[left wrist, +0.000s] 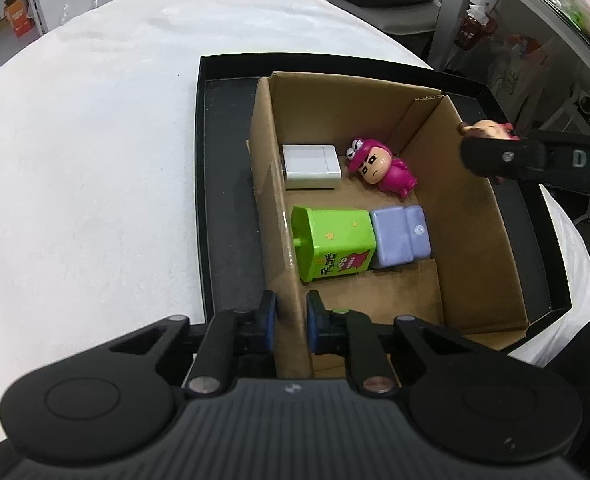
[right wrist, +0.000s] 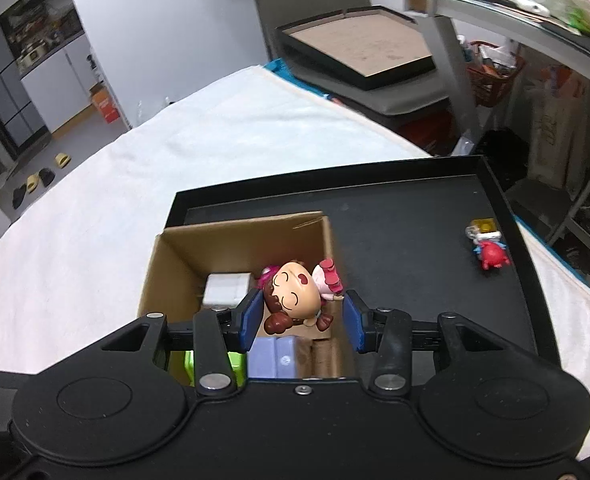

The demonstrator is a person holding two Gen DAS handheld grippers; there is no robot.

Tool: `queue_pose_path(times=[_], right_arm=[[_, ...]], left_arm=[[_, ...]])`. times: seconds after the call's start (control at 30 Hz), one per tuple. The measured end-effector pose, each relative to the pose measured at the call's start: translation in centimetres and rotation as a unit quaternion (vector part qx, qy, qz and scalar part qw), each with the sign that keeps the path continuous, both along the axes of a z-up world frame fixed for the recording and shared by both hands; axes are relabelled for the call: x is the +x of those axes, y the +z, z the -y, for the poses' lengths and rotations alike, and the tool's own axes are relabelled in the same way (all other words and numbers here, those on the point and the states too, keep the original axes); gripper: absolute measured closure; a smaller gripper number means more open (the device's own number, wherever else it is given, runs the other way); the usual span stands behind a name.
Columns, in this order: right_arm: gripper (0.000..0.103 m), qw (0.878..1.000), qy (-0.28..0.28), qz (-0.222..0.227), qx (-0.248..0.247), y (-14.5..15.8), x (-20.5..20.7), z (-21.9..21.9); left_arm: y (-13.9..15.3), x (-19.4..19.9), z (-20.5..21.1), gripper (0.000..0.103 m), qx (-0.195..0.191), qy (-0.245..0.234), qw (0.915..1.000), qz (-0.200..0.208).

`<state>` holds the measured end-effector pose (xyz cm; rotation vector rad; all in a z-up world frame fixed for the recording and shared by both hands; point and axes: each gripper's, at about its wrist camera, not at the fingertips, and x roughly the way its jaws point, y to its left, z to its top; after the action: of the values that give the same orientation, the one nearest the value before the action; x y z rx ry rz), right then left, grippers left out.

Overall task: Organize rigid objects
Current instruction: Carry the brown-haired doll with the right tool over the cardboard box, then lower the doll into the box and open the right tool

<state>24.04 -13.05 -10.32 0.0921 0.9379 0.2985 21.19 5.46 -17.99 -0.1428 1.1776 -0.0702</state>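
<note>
Gripping doll (right wrist: 295,294), right claw (right wrist: 301,318) over box (right wrist: 231,240).

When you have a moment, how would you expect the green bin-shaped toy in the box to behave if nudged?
The green bin toy looks like rigid, glossy plastic, so probably light and a bit slippery. Lying on a flat side, it should slide rather than roll, soon bumping the purple sofa toy touching it.

Even indoor light, soft shadows, strong fisheye bending, blurred edges.
</note>
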Motion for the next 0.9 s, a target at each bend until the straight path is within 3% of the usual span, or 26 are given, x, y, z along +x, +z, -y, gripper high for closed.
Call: queue_pose_path(times=[0.5, 0.73, 0.9], right_arm=[[0.056, 1.000, 0.024, -0.003, 0.015, 0.2, 0.4, -2.9], [0.055, 1.000, -0.002, -0.007, 0.014, 0.0, 0.3, -0.9], [0.047, 1.000, -0.027, -0.002, 0.011, -0.2, 0.2, 1.3]], left_arm=[[-0.1, 0.0, -0.5, 0.088, -0.008, 0.001, 1.0000, 0.005], [0.1, -0.1, -0.3, 0.088, -0.003, 0.002, 1.0000, 0.007], [0.6, -0.3, -0.2, 0.087, 0.015, 0.005, 0.9998, 0.015]])
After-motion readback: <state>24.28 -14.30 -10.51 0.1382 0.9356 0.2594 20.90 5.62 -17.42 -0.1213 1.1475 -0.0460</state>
